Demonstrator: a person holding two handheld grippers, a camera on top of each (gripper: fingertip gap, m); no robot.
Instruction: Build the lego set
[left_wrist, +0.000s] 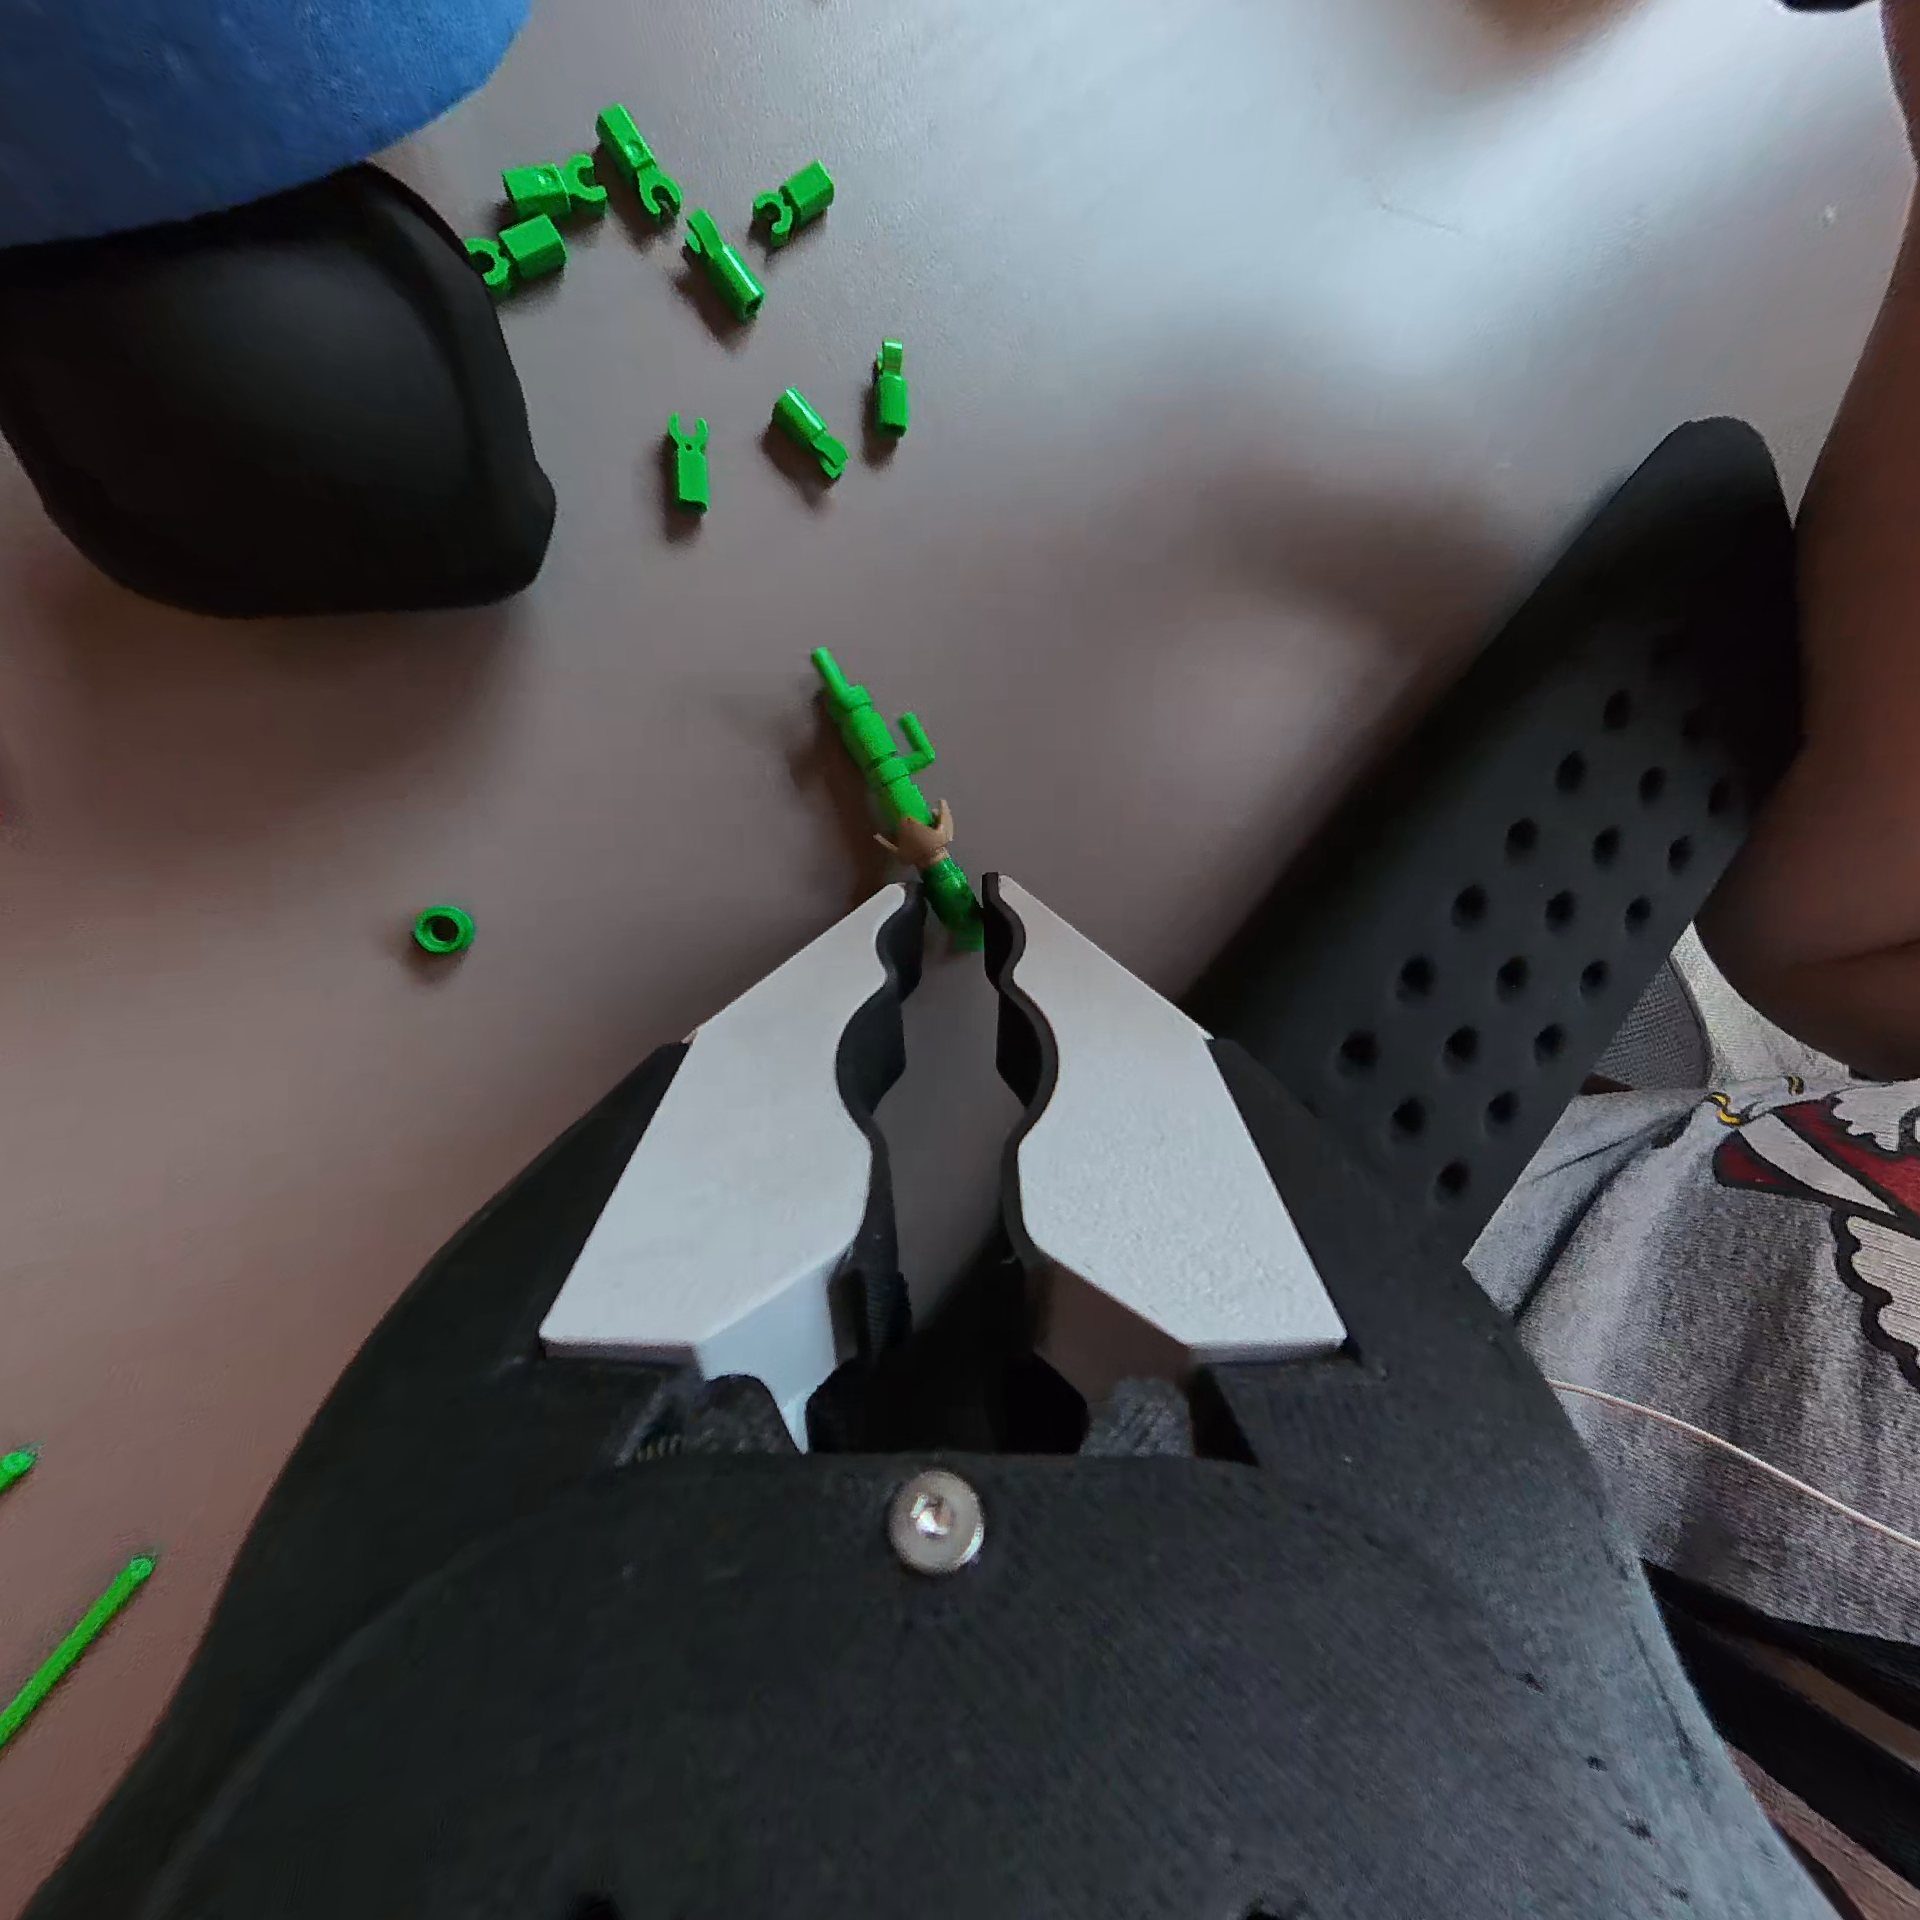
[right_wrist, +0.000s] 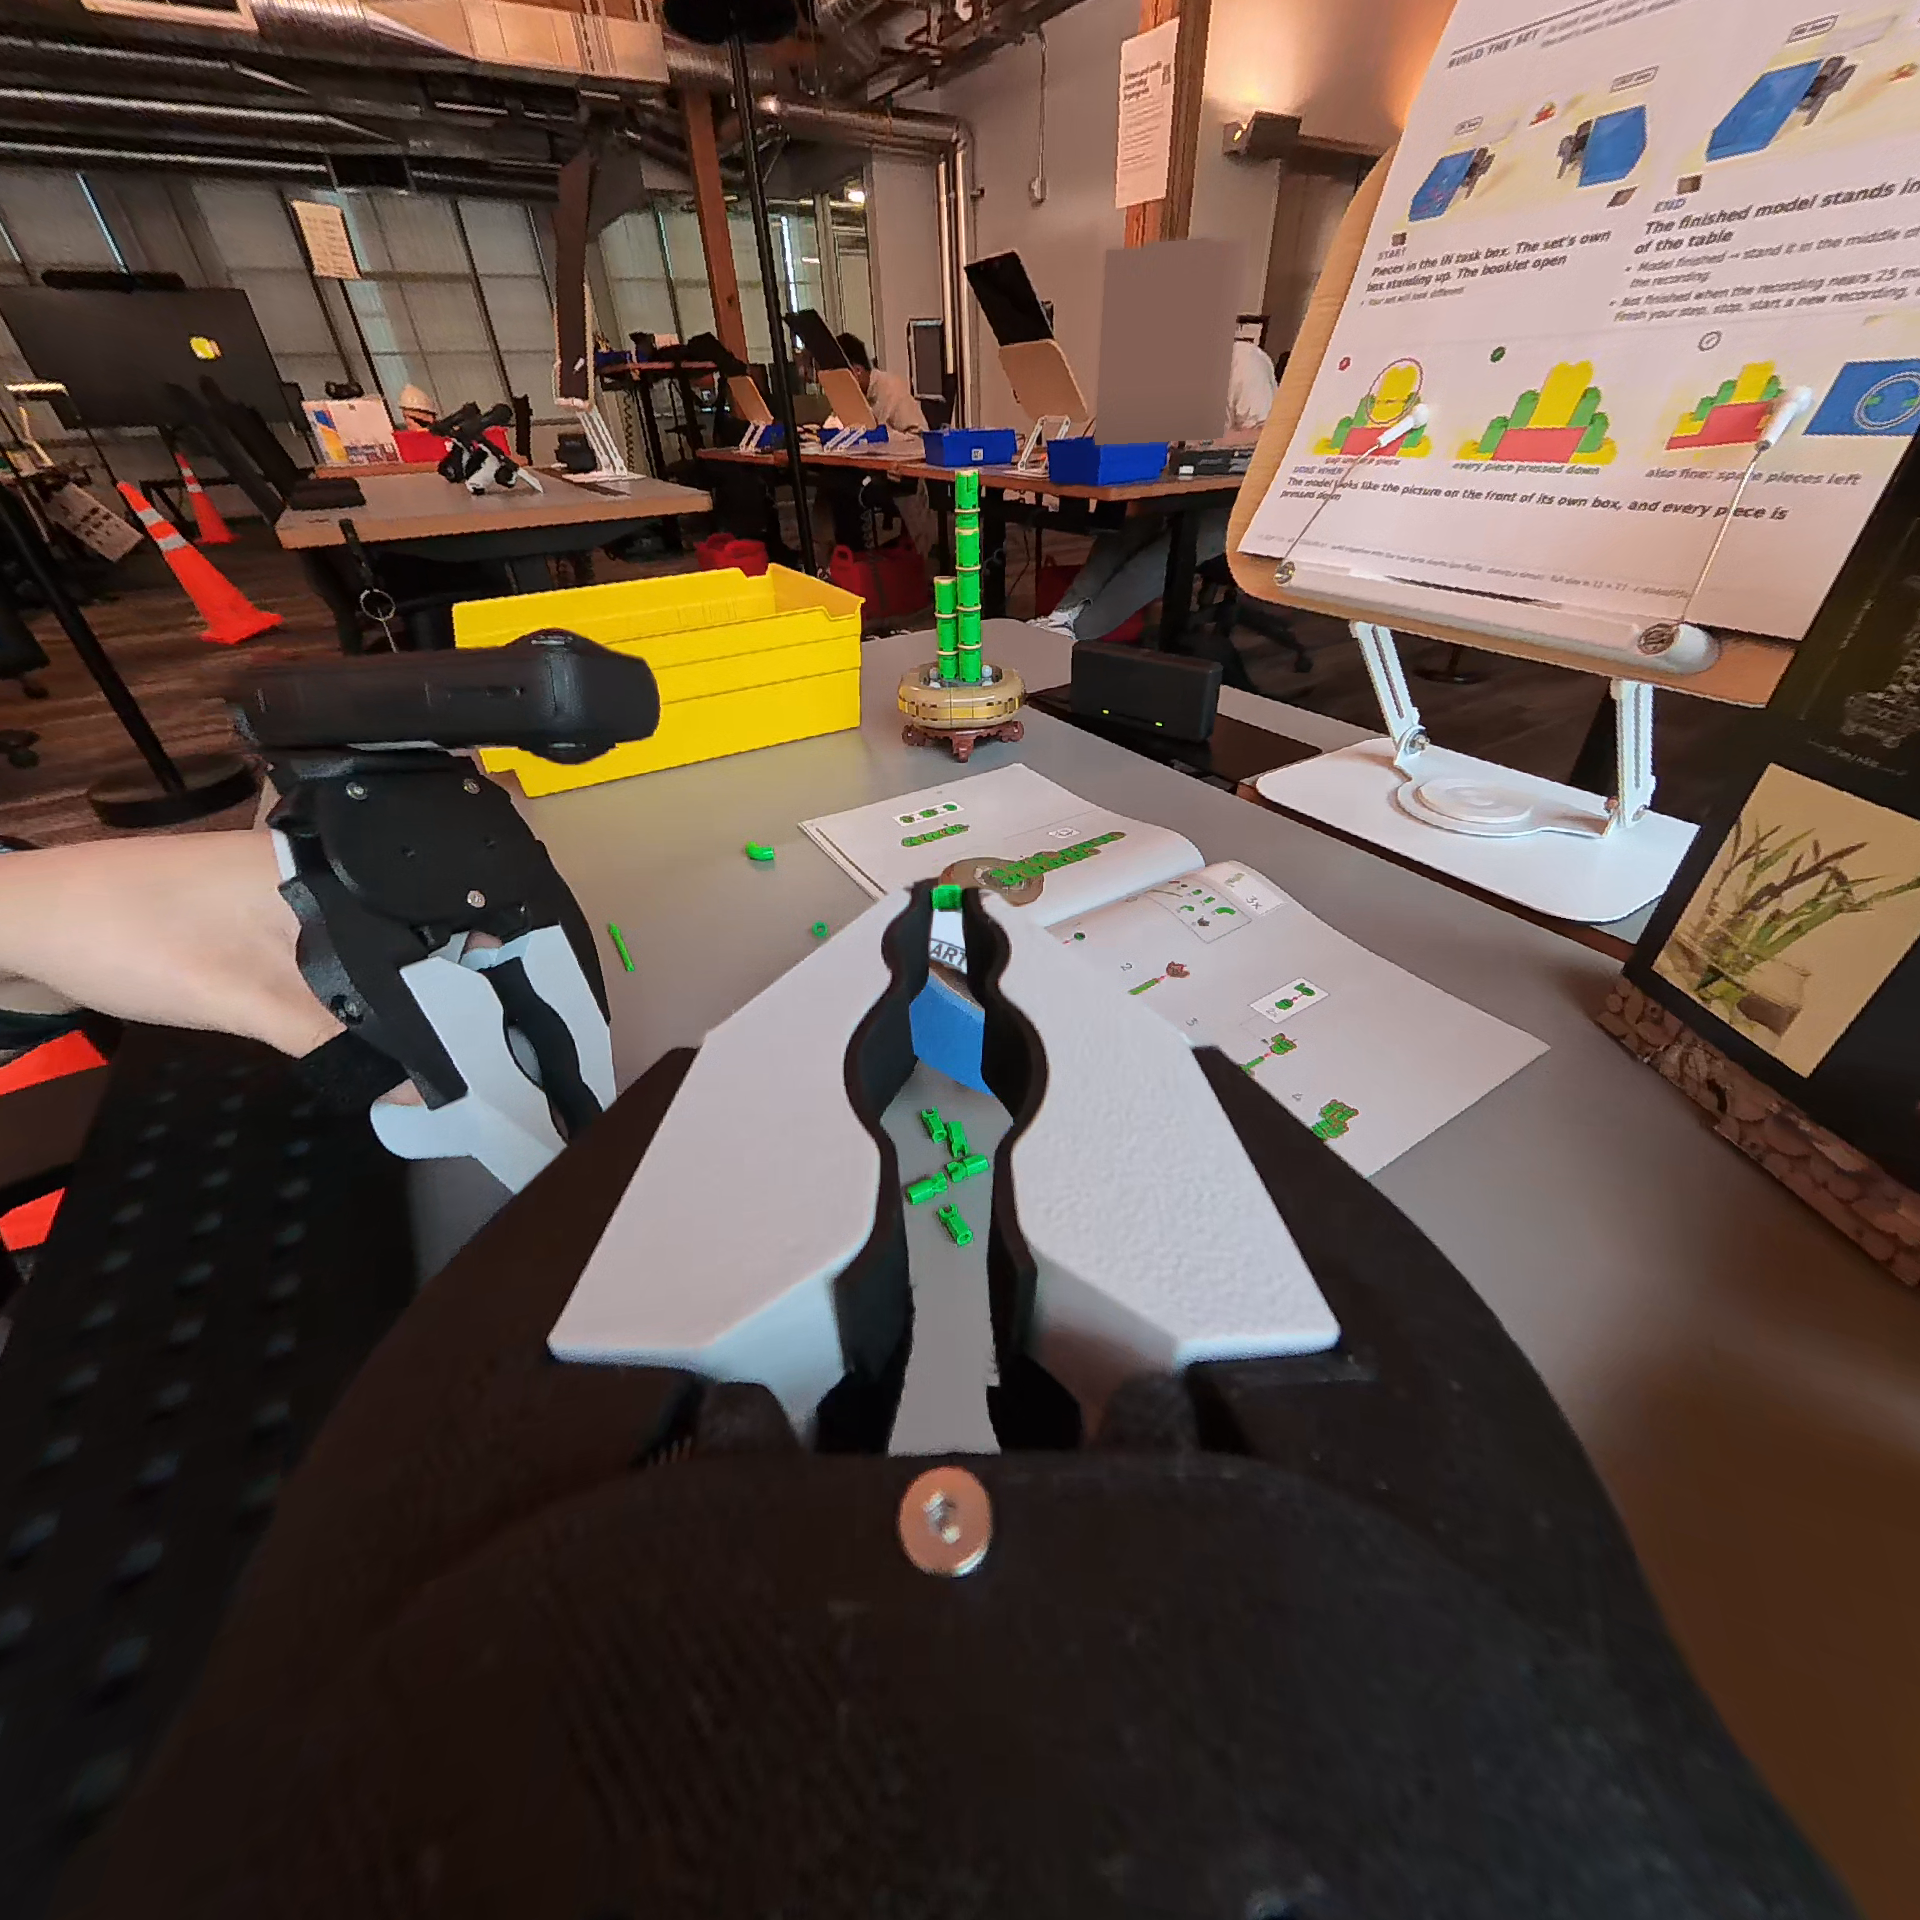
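In the left wrist view my left gripper (left_wrist: 951, 902) is shut on the lower end of a green stem assembly (left_wrist: 878, 748) with a tan collar (left_wrist: 920, 831); the stem lies on the grey table (left_wrist: 1195, 416), pointing away. Several loose green clip pieces (left_wrist: 717, 265) lie beyond it, and a green ring (left_wrist: 444, 928) lies to the left. In the right wrist view my right gripper (right_wrist: 948, 902) is shut on a small green piece (right_wrist: 945, 894), held above the open booklet (right_wrist: 1153, 935). The left gripper (right_wrist: 509, 1112) shows at the left, pointing down at the table.
A partly built bamboo model in a tan pot (right_wrist: 961, 665) stands at the back by a yellow bin (right_wrist: 707, 665). A blue tape roll (right_wrist: 945, 1029), a sheet on a white stand (right_wrist: 1558, 312) and the set's box (right_wrist: 1787, 914) are around. Thin green rods (left_wrist: 73, 1652) lie at the left. My hands' fingertips stand some 20 centimeters from each other.
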